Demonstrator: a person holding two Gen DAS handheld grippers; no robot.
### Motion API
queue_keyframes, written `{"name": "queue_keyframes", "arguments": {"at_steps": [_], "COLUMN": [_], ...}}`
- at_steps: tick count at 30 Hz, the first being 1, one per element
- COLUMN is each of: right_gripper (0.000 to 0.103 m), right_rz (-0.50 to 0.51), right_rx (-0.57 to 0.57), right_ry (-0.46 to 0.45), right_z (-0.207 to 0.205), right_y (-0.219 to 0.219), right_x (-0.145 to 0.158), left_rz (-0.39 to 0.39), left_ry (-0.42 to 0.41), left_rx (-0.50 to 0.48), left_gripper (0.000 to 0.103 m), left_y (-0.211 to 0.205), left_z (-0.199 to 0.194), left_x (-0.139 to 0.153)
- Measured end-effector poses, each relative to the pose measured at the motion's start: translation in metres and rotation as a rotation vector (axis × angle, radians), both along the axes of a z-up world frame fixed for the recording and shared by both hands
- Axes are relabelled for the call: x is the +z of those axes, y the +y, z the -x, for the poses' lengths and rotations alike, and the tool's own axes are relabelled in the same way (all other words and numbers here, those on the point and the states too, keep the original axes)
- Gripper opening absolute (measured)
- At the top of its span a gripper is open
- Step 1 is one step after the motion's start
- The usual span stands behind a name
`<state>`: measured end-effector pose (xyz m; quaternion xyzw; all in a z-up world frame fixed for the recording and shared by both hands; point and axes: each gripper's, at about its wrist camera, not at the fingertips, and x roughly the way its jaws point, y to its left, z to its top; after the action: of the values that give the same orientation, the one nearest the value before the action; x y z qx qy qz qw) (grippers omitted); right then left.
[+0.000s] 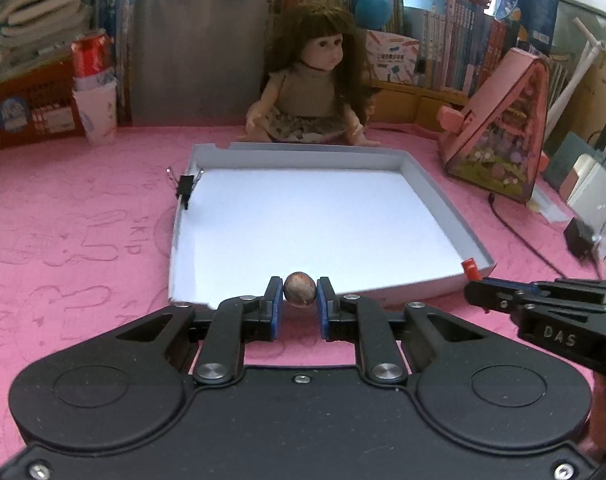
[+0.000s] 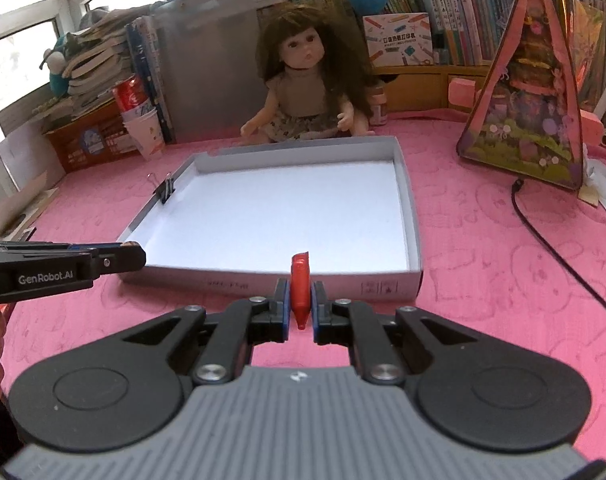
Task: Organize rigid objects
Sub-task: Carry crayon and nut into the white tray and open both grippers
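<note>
Pink table cover (image 1: 83, 240), shallow white box (image 1: 435, 184) mid-table, doll (image 1: 311, 92) at far edge. Left wrist view: left gripper (image 1: 299, 294) clamps a brown nut (image 1: 299, 288) over box's near edge. Right wrist view: right gripper (image 2: 301, 300) pinches a red crayon-like piece (image 2: 300, 284) upright at box's near wall; binder clip (image 2: 165, 190) on left wall.

White tray (image 2: 413, 216) floor lies open; binder clip (image 2: 164, 191) crowds its left wall.
</note>
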<state>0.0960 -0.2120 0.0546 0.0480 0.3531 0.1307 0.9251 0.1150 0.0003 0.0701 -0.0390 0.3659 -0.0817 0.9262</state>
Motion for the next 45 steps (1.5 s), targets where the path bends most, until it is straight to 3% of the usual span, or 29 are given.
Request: {"name": "queue_keyframes", "arguments": {"at_steps": [6, 27, 42, 45], "right_gripper": [0.014, 0.014, 0.014, 0.022], "right_rz": [0.006, 0.058, 0.085, 0.087], "right_rx": [-0.002, -0.014, -0.01, -0.004], "right_ry": [0.027, 0.139, 0.192, 0.185], "right_z": [-0.023, -0.087, -0.104, -0.103], "right_y": [0.003, 0.019, 0.024, 0.025], "right_x": [0.002, -0.021, -0.035, -0.035], "left_rz": [-0.008, -0.07, -0.1, -0.094], "left_ry": [0.012, 0.113, 0.137, 0.136], "left_rx": [0.032, 0.072, 0.066, 0.065], "left_gripper": [0.016, 0.016, 0.017, 0.018], "left_y": [-0.002, -0.017, -0.019, -0.019], "left_z": [-0.031, -0.102, -0.111, -0.11], "left_x": [0.003, -0.036, -0.053, -0.053]}}
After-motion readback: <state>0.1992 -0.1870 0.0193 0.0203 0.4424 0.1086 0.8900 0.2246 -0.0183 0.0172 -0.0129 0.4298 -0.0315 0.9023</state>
